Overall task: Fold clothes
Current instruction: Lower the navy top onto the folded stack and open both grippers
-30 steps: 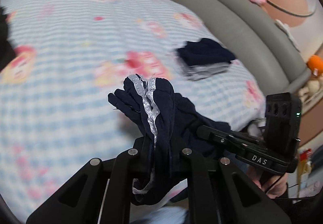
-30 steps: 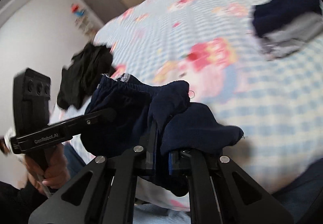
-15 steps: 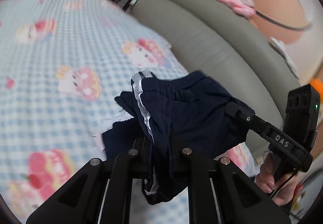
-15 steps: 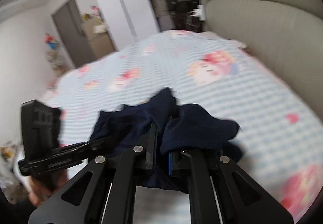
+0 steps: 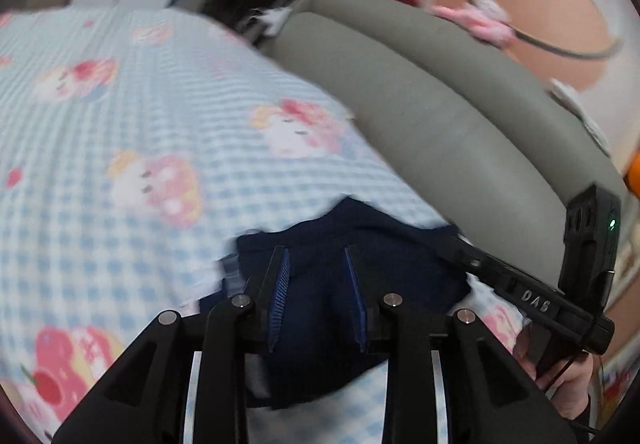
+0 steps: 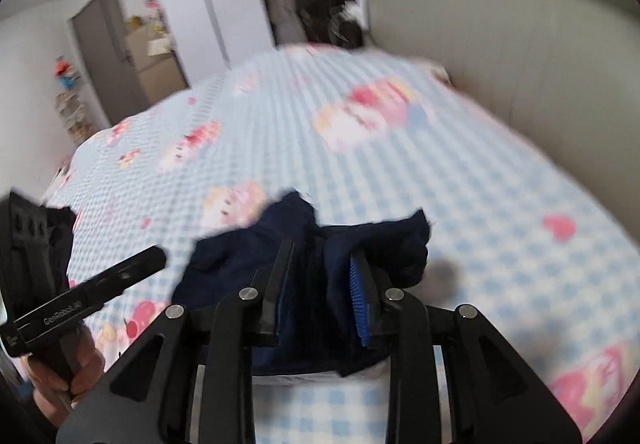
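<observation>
releasing the folded navy garment (image 5: 320,308) onto the checked bedsheet (image 5: 120,123) near the grey headboard (image 5: 460,131), the left gripper (image 5: 318,296) and right gripper (image 6: 320,292) are opening, cloth between unpressed pads; next, likely back both clear without dragging it.

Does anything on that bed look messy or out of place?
Only the navy garment: it lies bunched and uneven on the checked bedsheet, not yet a neat fold. The left gripper and right gripper are opening around it. Nothing looks spilled or damaged.
</observation>
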Available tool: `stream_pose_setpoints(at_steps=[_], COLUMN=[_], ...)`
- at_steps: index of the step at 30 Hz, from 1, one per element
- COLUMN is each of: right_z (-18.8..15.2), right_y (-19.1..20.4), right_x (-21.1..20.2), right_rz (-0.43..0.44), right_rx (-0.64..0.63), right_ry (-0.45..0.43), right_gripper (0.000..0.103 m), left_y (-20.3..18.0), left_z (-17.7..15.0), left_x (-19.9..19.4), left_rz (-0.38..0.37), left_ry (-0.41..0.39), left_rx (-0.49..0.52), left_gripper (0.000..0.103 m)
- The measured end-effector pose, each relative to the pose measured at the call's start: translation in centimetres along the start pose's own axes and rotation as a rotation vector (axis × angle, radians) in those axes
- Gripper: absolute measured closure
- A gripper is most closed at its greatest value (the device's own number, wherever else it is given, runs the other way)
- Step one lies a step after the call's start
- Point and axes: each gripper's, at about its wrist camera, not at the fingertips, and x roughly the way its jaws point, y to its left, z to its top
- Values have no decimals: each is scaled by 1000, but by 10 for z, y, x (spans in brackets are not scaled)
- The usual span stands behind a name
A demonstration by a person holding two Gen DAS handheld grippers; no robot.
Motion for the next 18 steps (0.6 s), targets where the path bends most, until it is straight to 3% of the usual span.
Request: stream_pose_setpoints(at_steps=[2, 4, 6, 9, 12, 15, 18], right_z=[-7, -24, -40, -42, -32, -27, -17], right_y=[16, 16, 7, -10, -9, -4, 11], right_x=[14, 45, 58, 54, 39, 8, -16], right_rz=[12, -44, -104, -79, -113, -134, -130], right_rx=[-68, -83, -80, 9, 12, 30, 27], right_ry=[39, 134, 156, 154, 147, 120, 91], right_gripper=[77, 77, 79, 79, 74, 65, 46], left_y=[-7, 0, 11, 7, 5, 8, 3], left_z=[-11, -26, -40, -43, -30, -17, -6], left_x=[21, 51, 69, 72, 63, 43, 17], left_rz=[26, 71, 67, 75, 68, 52, 68], left_ry=[78, 192, 254, 258, 265, 239, 200], left_rx=[37, 29, 0, 20, 22, 9, 29], left_gripper=[74, 74, 77, 77, 76, 76, 71])
